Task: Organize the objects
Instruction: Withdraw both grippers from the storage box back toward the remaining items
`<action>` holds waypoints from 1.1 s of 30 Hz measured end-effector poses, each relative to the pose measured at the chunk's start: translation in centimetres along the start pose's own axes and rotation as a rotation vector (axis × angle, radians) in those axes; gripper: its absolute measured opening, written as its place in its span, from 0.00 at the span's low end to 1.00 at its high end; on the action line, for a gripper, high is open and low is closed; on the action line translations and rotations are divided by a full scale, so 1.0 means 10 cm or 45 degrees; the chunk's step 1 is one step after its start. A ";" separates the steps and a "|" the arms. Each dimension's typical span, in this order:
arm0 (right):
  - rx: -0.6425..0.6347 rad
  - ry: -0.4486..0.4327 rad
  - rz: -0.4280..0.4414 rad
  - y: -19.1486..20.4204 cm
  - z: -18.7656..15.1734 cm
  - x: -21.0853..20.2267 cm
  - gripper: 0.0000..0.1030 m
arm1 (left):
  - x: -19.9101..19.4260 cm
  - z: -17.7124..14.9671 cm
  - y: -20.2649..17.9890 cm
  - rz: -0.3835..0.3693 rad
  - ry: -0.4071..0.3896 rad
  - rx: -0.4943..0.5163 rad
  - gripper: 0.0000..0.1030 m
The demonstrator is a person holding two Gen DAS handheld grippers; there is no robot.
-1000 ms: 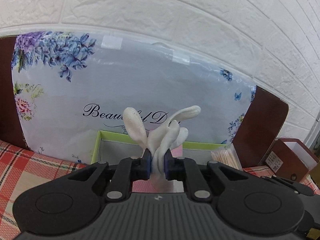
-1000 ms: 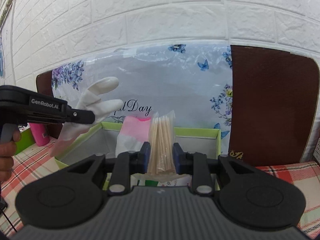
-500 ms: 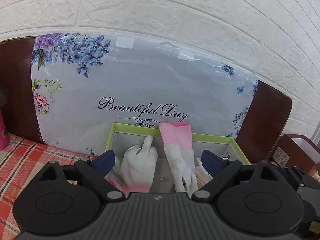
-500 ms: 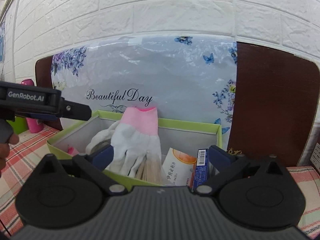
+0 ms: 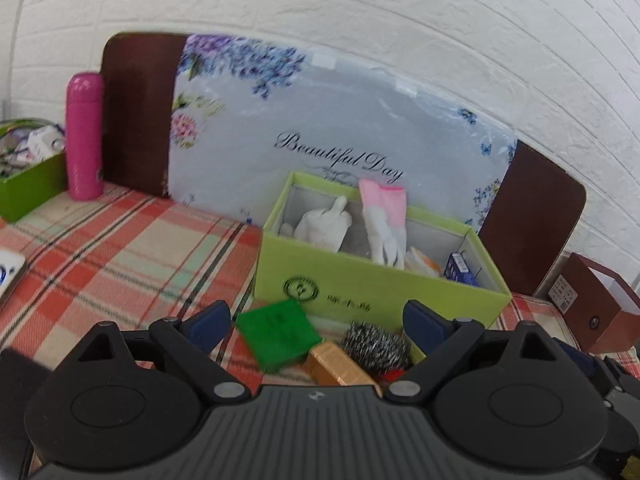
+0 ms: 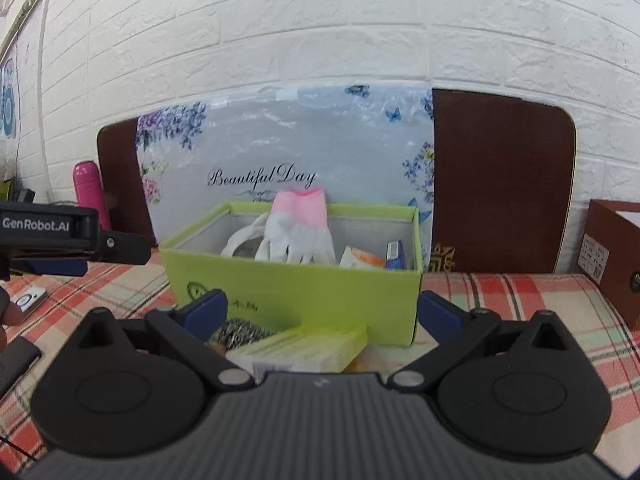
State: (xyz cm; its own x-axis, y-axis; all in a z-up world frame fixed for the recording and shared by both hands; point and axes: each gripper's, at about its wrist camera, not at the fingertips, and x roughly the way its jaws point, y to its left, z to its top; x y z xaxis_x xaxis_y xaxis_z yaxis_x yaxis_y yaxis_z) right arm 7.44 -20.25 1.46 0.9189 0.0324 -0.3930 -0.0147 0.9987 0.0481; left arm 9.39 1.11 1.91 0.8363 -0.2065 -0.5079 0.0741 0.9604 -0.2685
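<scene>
Hovering wide apart and empty, the left gripper [image 5: 316, 320] and right gripper [image 6: 322, 312] are facing the green box [image 5: 372, 280]. Before it are lying a steel scourer [image 5: 376, 344], light and springy, best pinched across its middle, and a green pad [image 5: 276, 330].

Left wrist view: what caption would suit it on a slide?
Open left claw hangs over a green pad and steel scourer, before a lime box holding white gloves.
</scene>
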 end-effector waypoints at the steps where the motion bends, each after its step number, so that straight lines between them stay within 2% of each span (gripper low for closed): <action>1: -0.016 0.027 -0.003 0.05 -0.06 0.01 1.00 | -0.01 -0.06 0.05 0.010 0.028 -0.018 0.93; 4: -0.101 0.052 -0.014 0.24 -0.17 0.07 1.00 | -0.03 -0.20 0.16 0.054 0.092 -0.039 0.93; 10: -0.257 0.098 -0.083 0.56 -0.25 0.34 1.00 | -0.11 -0.27 0.28 0.070 0.111 -0.097 0.93; 11: -0.277 0.097 -0.101 0.58 -0.27 0.35 0.95 | -0.12 -0.27 0.28 0.065 0.111 -0.096 0.93; 12: -0.294 0.095 -0.113 0.58 -0.29 0.35 0.80 | -0.11 -0.28 0.27 0.059 0.113 -0.090 0.93; 13: -0.302 0.099 -0.121 0.57 -0.31 0.34 0.75 | -0.10 -0.28 0.26 0.054 0.115 -0.084 0.93; 14: -0.298 0.097 -0.126 0.54 -0.32 0.31 0.70 | -0.08 -0.29 0.25 0.051 0.122 -0.080 0.93; 17: -0.231 0.092 -0.101 0.37 -0.31 0.17 0.67 | 0.00 -0.30 0.18 0.027 0.150 -0.079 0.93; 25: -0.128 0.085 -0.087 0.05 -0.47 -0.28 0.67 | 0.51 -0.26 0.00 -0.060 0.209 -0.176 0.93; 28: -0.065 0.104 -0.064 -0.03 -0.56 -0.44 0.67 | 0.74 -0.28 -0.06 -0.047 0.237 -0.162 0.93; 29: -0.052 0.107 -0.057 -0.05 -0.58 -0.48 0.67 | 0.80 -0.30 -0.07 -0.037 0.246 -0.139 0.90; 31: -0.043 0.108 -0.044 -0.08 -0.61 -0.56 0.67 | 0.90 -0.34 -0.05 -0.047 0.274 -0.089 0.65; 32: -0.044 0.108 -0.040 -0.09 -0.61 -0.59 0.67 | 0.92 -0.36 -0.02 -0.091 0.297 -0.076 0.48; 33: -0.046 0.108 -0.037 -0.10 -0.62 -0.62 0.67 | 0.90 -0.37 0.02 -0.141 0.310 -0.087 0.41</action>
State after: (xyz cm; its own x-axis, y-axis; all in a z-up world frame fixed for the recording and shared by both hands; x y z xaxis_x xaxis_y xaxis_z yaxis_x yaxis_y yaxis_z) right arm -0.68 -21.18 -1.82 0.8824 0.0054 -0.4704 -0.0046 1.0000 0.0028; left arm 14.93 -1.20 -5.73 0.6691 -0.3562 -0.6523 0.1140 0.9164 -0.3836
